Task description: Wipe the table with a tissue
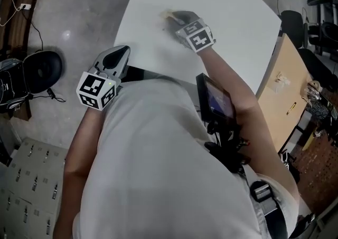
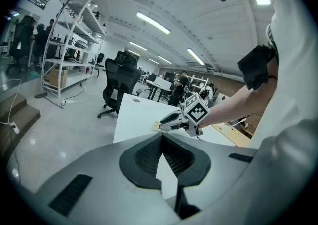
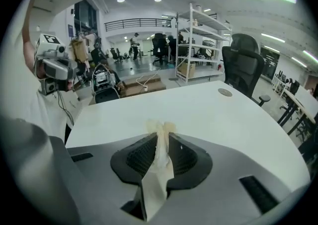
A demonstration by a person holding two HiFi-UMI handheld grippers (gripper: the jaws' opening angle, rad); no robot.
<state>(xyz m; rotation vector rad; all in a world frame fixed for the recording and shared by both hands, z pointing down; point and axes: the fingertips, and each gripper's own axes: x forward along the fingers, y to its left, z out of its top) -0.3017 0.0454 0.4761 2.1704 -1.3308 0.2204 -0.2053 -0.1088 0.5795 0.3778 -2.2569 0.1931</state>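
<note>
The white table (image 1: 227, 11) fills the top of the head view. My right gripper (image 1: 172, 17) reaches over it, tilted down, and is shut on a crumpled cream tissue (image 1: 167, 15) whose end meets the tabletop. In the right gripper view the tissue (image 3: 158, 169) runs up between the ribbed pads (image 3: 141, 157) and sticks out past the tips of the right gripper (image 3: 162, 139). My left gripper (image 1: 119, 53) hangs off the table's near left edge, apart from it. Its jaws (image 2: 162, 137) meet at the tips with nothing between them. From there I see the right gripper (image 2: 174, 119) and tissue (image 2: 156, 126).
A black office chair (image 3: 246, 65) stands at the table's far side. A wooden desk (image 1: 288, 95) lies to the right. A black round object (image 1: 42, 69) and cables sit on the floor at left. Metal shelving (image 2: 69, 45) stands further off.
</note>
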